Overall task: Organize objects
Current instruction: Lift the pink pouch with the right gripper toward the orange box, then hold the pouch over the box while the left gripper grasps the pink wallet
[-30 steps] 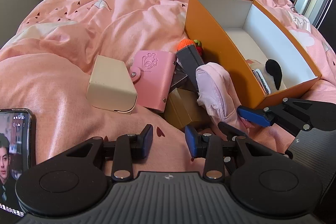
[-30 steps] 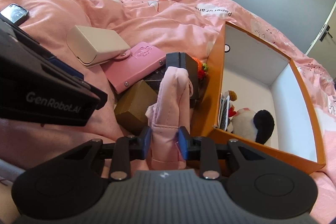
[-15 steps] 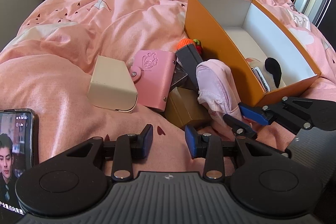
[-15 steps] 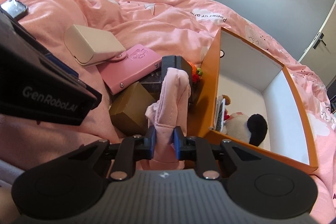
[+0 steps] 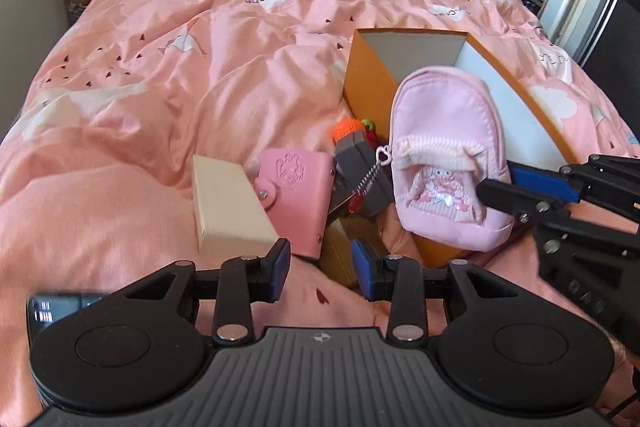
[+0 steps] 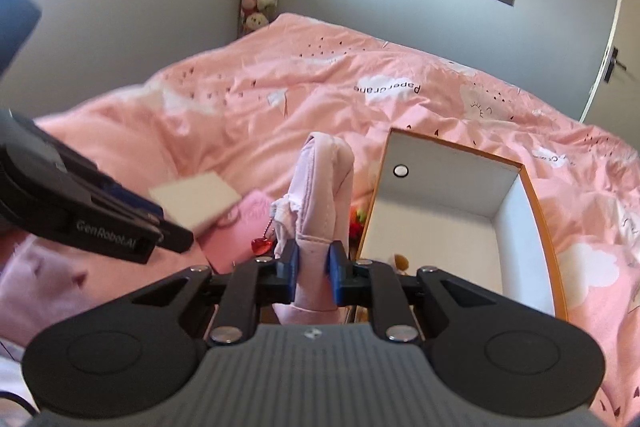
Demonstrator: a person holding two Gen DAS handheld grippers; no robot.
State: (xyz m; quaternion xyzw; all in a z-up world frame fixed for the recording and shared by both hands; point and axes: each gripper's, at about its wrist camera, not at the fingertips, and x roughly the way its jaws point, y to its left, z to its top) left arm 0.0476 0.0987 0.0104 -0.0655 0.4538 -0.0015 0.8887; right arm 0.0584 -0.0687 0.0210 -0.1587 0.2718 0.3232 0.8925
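**Pouch lifted clear, transfer to box pending**

Nearest, the left gripper [image 5: 320, 269] stands with its jaws apart and nothing between them, above the pink quilted bed cover [image 5: 160, 67]. The right gripper [image 6: 313, 275] has just been closing and is clamped on the lower edge of the small pale-pink fabric backpack pouch [image 5: 444, 151], which hangs clear of the bed at 3 o'clock in the left view. Beyond, a beige rectangular case [image 5: 228, 203] and a pink snap-button card wallet [image 5: 296, 199] lie at 12 o'clock. Farther, at 1 o'clock, stands the open orange cardboard box [image 6: 536, 195].

Hazards, as judged:
- The grip holds soft fabric only; the pouch may slip or sag.
- The dangling red heart charm [image 6: 262, 246] may snag on the box rim.
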